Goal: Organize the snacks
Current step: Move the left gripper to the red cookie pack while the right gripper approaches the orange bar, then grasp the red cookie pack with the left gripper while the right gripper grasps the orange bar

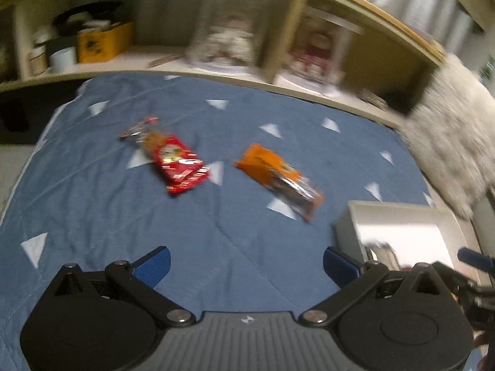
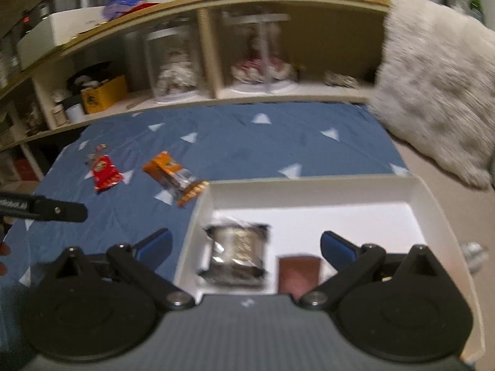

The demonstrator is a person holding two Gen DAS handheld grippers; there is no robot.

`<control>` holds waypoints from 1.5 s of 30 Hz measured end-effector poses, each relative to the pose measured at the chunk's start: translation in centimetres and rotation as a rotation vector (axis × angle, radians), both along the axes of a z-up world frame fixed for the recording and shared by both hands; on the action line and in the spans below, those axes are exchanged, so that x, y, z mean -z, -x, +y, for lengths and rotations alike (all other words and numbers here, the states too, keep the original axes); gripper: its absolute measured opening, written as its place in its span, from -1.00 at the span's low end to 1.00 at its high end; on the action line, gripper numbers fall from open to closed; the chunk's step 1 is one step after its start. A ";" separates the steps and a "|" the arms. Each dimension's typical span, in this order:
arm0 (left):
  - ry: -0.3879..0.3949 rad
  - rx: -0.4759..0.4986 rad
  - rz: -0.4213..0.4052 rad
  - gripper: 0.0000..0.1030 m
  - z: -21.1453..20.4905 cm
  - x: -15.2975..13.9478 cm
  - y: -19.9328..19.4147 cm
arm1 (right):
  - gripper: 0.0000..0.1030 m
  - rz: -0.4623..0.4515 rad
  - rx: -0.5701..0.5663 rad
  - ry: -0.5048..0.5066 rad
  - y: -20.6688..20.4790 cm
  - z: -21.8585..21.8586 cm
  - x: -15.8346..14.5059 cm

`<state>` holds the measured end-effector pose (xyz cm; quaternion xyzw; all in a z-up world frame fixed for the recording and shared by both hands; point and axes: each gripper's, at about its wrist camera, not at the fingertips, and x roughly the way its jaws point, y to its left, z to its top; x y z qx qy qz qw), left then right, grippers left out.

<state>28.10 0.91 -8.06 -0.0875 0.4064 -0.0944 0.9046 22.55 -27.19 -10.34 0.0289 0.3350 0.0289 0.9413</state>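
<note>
Your left gripper (image 1: 246, 266) is wide open and holds nothing; its blue fingers (image 1: 153, 264) are far apart above the blue blanket (image 1: 92, 191) with white triangles. Your right gripper (image 2: 246, 249) is wide open too and holds nothing; it hangs over the near side of the white box (image 2: 309, 191). Two snacks lie on the blanket. The red snack pack (image 1: 178, 162) is on the left, and the orange snack pack (image 1: 278, 179) is on the right, well apart from it. In the right wrist view, the orange snack pack (image 2: 174, 177) lies just beside the far left corner of the white box, and the red snack pack (image 2: 103, 174) lies farther left. Inside the box, a dark shiny snack pack (image 2: 236, 255) sits near the left wall, and a brown snack pack (image 2: 298, 273) sits just beside it on the right. The box sits at the edge of the blanket, and the left wrist view shows its corner (image 1: 402, 216) on the right. Behind the blanket is a low wooden shelf (image 2: 210, 49) with a yellow box (image 2: 103, 95) and some jars, but they are too blurry to tell more. A fluffy gray pillow (image 2: 439, 86) leans at the right.
</note>
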 end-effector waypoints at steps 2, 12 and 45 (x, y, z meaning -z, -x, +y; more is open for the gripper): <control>0.026 -0.049 0.008 1.00 1.0 0.4 -0.8 | 0.99 -0.020 -0.034 0.012 -1.2 1.0 0.2; 0.225 -0.311 0.034 1.00 4.7 3.3 -6.4 | 0.99 -0.066 -0.105 -0.013 -6.2 3.3 1.5; -0.047 -0.364 0.084 1.00 6.7 6.3 -12.8 | -0.07 0.261 -0.397 0.275 -21.2 13.8 5.9</control>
